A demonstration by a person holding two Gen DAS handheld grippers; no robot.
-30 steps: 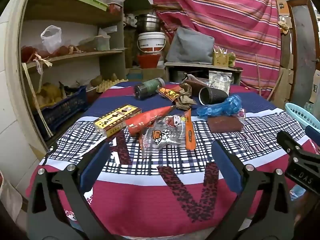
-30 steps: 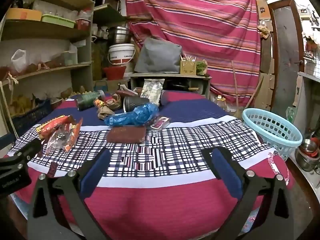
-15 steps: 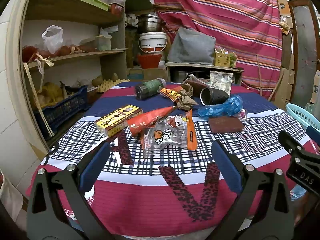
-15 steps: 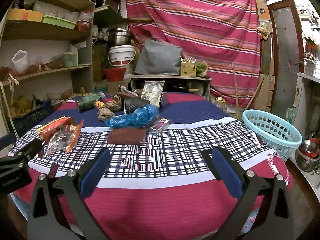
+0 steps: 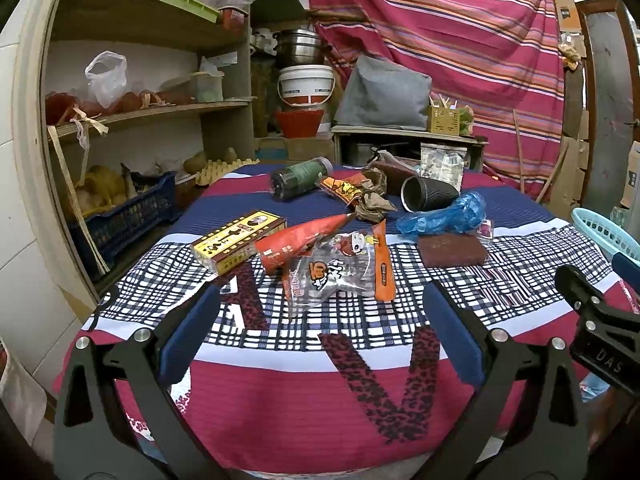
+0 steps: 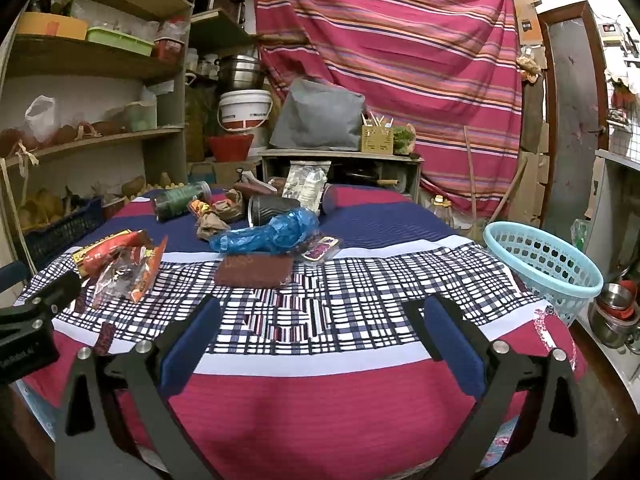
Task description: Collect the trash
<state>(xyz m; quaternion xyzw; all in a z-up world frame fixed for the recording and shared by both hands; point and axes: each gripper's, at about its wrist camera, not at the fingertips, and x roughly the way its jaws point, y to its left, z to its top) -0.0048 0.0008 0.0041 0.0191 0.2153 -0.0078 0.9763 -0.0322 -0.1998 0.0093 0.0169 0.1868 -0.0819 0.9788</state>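
Plainly, the clear snack wrapper [image 5: 340, 276] lay at mid-frame on the surface [image 5: 360, 380], just ahead of the left gripper [image 5: 320, 328], long axis slanting toward upper right, both it and the right gripper [image 6: 320, 332] spread wide and empty.

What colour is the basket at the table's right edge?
Light blue, a perforated plastic basket; the right wrist view shows it best.
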